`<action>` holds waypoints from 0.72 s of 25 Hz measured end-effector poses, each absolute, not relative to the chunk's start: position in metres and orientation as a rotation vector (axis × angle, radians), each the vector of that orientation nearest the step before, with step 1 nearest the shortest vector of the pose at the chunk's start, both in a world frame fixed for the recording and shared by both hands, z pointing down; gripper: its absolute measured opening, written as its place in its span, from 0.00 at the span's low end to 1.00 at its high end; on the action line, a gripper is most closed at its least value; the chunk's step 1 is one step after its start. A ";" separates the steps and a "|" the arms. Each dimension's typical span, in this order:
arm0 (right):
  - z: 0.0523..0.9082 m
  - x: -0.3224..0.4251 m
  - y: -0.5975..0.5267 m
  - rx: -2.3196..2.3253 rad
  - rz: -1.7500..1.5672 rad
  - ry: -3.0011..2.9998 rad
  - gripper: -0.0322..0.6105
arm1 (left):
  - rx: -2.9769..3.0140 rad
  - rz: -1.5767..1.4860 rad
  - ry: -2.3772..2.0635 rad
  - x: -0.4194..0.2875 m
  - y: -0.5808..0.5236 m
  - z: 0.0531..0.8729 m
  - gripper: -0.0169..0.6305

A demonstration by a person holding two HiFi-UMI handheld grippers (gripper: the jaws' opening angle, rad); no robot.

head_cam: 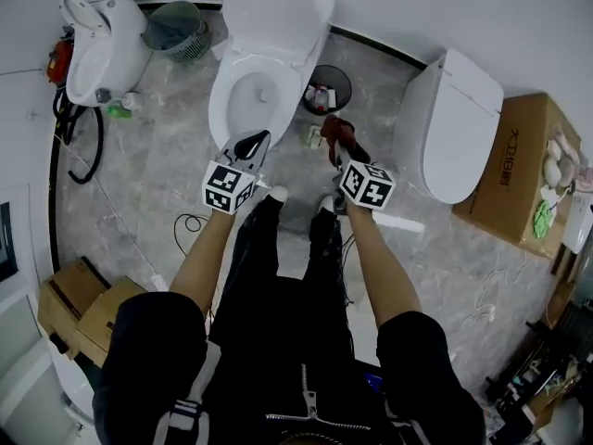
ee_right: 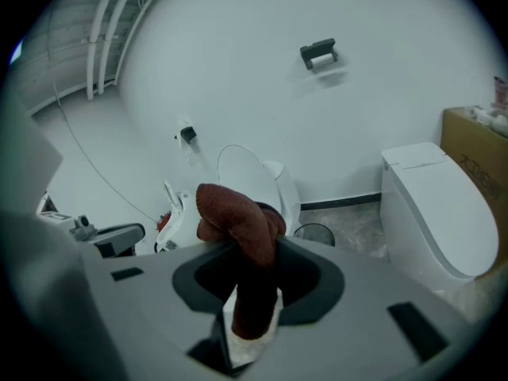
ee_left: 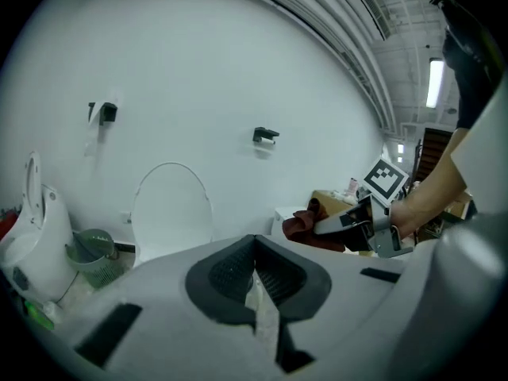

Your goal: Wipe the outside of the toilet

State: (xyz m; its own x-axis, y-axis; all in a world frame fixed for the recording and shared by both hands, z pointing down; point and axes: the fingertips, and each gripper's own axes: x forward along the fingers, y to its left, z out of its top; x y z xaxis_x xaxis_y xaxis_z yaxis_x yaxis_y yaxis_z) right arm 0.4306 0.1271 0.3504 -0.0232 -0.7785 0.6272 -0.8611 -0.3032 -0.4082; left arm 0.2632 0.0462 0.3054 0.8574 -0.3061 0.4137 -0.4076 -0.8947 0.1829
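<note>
Ahead of the right hand-held gripper [ee_right: 255, 267], clamped on a cloth [ee_right: 235, 213], stood the toilet [ee_right: 244, 167]; the left hand-held gripper [ee_left: 255, 270] was closed, empty.

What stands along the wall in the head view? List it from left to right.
left toilet with its lid up → green basket → middle toilet, lid up → black bin → right toilet, lid shut → cardboard box
</note>
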 end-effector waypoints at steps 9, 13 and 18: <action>0.456 0.448 0.096 1.928 1.308 -1.854 0.23 | 2.619 0.471 -0.763 0.285 0.070 0.383 0.03; 0.512 0.441 0.073 1.902 1.331 -1.850 0.23 | 2.553 0.466 -0.781 0.279 0.072 0.440 0.03; 0.589 0.436 0.039 1.946 1.424 -1.851 0.23 | 2.503 0.450 -0.767 0.279 0.082 0.530 0.03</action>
State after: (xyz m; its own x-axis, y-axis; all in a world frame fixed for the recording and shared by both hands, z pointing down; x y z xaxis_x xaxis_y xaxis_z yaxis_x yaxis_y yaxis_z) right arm 0.4362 0.0390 0.5893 -0.1773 -0.7302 0.6598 -0.8252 -0.2551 -0.5040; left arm 0.2788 0.0818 0.5296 0.7886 -0.4338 0.4358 -0.5920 -0.7272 0.3475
